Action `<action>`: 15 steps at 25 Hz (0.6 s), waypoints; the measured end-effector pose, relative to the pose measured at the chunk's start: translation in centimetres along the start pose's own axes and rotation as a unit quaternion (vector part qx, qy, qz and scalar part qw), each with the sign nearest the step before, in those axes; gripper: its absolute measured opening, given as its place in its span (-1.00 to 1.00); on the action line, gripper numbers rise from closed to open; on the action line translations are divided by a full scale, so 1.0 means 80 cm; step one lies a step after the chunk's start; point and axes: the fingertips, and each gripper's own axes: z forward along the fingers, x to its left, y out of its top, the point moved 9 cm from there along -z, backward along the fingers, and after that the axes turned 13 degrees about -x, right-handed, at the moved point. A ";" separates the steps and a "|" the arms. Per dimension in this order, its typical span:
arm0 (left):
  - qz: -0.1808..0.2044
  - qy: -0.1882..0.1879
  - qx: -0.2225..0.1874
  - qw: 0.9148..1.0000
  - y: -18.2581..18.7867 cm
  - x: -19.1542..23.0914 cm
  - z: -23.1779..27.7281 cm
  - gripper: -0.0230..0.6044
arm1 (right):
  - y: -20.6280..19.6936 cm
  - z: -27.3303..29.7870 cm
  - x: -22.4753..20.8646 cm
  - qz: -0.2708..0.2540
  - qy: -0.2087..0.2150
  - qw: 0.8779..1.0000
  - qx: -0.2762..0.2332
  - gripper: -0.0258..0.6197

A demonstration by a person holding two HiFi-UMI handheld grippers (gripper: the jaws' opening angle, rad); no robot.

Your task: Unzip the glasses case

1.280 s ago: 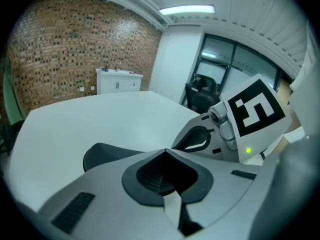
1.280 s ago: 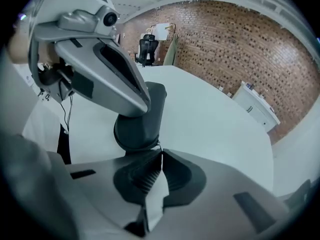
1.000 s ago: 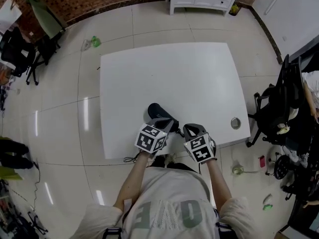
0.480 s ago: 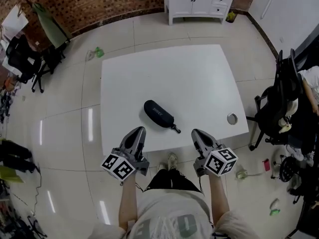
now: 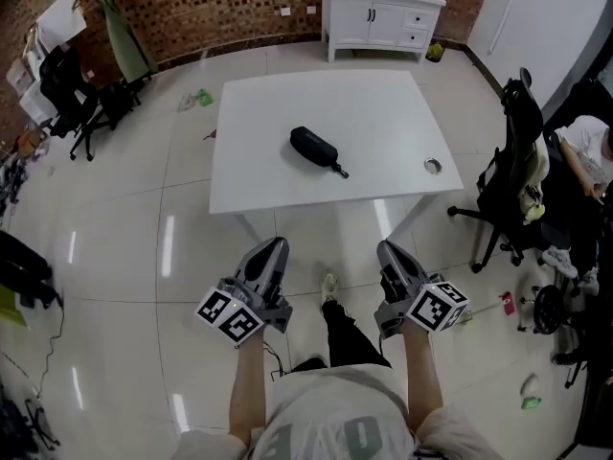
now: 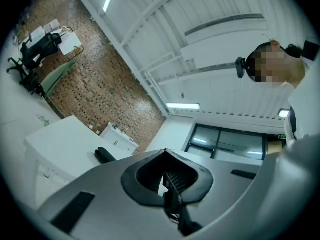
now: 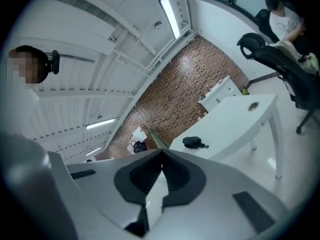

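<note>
Glasses case (image 5: 314,149) lies on the table (image 5: 374,103), apparently closed, well apart from left gripper (image 5: 271,248) and right gripper (image 5: 391,251) — both clenched, empty. Approach pending; next, open up and seize the zip pull.

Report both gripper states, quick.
Left gripper: closed, holding nothing.
Right gripper: closed, holding nothing.

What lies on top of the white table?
Only a black case lies on the table, near its middle. A round grommet sits near one edge. The tabletop under the case is covered.
</note>
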 end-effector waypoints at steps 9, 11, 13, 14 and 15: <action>0.021 0.027 -0.031 0.999 0.043 -0.211 -0.189 -0.91 | -0.001 -0.226 0.187 -0.050 0.049 0.997 -0.016 -0.92; 0.037 0.033 -0.041 0.998 0.043 -0.252 -0.225 -0.91 | -0.006 -0.274 0.209 -0.070 0.055 0.996 -0.015 -0.92; 0.058 0.043 -0.048 0.996 0.036 -0.295 -0.268 -0.91 | -0.017 -0.330 0.229 -0.080 0.055 0.995 -0.017 -0.92; 0.066 0.050 -0.053 0.995 0.034 -0.318 -0.292 -0.91 | -0.024 -0.360 0.238 -0.081 0.055 0.995 -0.019 -0.92; 0.073 0.057 -0.059 0.994 0.032 -0.343 -0.315 -0.91 | -0.031 -0.390 0.248 -0.079 0.053 0.995 -0.021 -0.92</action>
